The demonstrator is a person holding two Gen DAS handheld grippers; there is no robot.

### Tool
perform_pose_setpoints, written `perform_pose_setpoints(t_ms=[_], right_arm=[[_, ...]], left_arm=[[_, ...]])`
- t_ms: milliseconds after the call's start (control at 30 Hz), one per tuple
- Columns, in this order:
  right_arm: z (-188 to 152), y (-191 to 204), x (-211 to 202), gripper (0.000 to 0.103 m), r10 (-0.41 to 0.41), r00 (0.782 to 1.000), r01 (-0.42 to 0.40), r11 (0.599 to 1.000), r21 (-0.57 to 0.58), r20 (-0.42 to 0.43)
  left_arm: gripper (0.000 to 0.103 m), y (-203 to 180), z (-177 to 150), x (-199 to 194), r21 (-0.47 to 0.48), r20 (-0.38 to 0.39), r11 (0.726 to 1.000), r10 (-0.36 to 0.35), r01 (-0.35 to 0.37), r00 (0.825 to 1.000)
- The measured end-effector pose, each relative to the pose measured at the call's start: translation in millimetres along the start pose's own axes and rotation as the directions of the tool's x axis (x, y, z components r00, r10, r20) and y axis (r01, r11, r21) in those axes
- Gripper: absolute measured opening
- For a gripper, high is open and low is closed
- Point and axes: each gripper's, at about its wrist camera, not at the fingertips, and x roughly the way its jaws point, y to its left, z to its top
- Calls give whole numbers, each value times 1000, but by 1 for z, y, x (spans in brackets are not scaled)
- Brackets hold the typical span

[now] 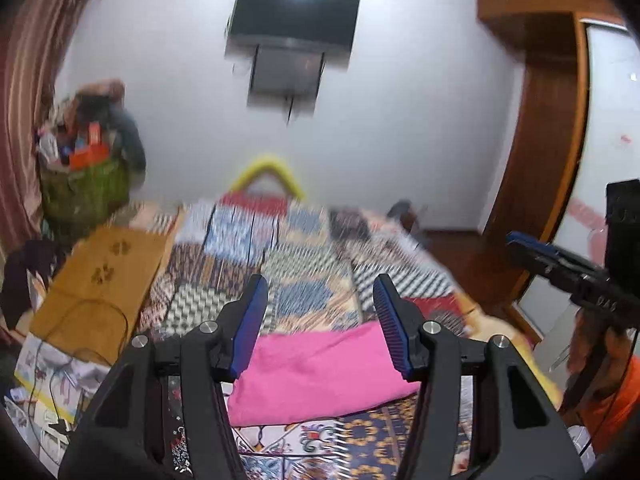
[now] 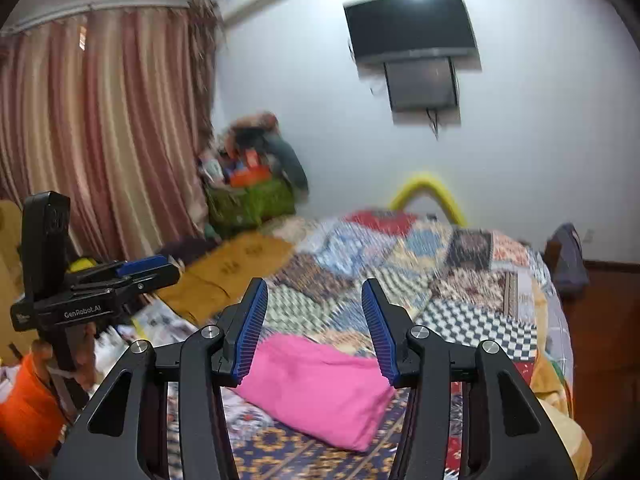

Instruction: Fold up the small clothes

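pink garment (image 2: 320,388), folded flat, on quilt (image 2: 460,300)

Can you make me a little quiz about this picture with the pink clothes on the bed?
1. True or false: the left gripper is holding the pink garment.
2. What does the pink garment lie on? A) floor B) patchwork quilt C) chair
3. Fill in: the black TV hangs on the ____.

Key:
1. False. Both it and the right gripper are open and empty.
2. B
3. wall
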Motion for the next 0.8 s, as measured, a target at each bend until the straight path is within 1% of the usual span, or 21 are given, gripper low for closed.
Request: perform_pose_setpoints(t_ms=[67, 133, 200, 233, 300, 333, 367, 400, 467, 533, 567, 600, 700, 800], right_arm=[[1, 15, -24, 45, 0, 998, 1, 1000, -18, 56], [-1, 27, -37, 46, -3, 995, 6, 999, -31, 95], [-5, 39, -49, 55, -8, 992, 14, 999, -43, 129], [-9, 45, -55, 58, -13, 989, 20, 999, -47, 145], [-17, 53, -62, 73, -26, 986, 36, 998, -54, 167], [-20, 56, -65, 76, -28, 985, 38, 998, -56, 172], [-24, 59, -66, 82, -35, 983, 47, 997, -59, 178], [-26, 60, -66, 86, -47, 983, 59, 996, -61, 179], [-29, 62, -65, 87, -69, 982, 81, 995, -63, 177], [-30, 61, -64, 95, -77, 982, 86, 995, -48, 175], [-31, 60, -65, 101, -82, 981, 90, 995, -40, 177], [-31, 59, -65, 102, -91, 979, 99, 994, -36, 181], [-32, 63, -68, 102, -106, 977, 116, 992, -45, 183], [-34, 62, -70, 102, -106, 978, 114, 993, -36, 179]], left_arm=[[54, -13, 1, -27, 25, 55, 1000, 0, -1, 999], [55, -24, -2, -52, 46, 102, 999, 2, -7, 995], [66, -33, -6, -68, 56, 129, 998, 8, -16, 992], [69, -35, -9, -73, 56, 143, 998, 17, -25, 990], [81, -41, -17, -86, 54, 172, 998, 33, -43, 985], [84, -42, -20, -89, 51, 177, 998, 35, -44, 984], [90, -43, -22, -92, 48, 182, 998, 38, -48, 983], [94, -45, -25, -95, 45, 186, 998, 44, -54, 981], [96, -48, -29, -99, 51, 194, 996, 56, -67, 979], [98, -50, -31, -101, 63, 195, 995, 62, -76, 979], [99, -51, -31, -101, 65, 196, 995, 65, -79, 978], [100, -52, -33, -103, 66, 197, 995, 65, -80, 978], [101, -52, -34, -100, 68, 199, 994, 72, -87, 977], [101, -54, -36, -100, 63, 201, 994, 71, -86, 977]])
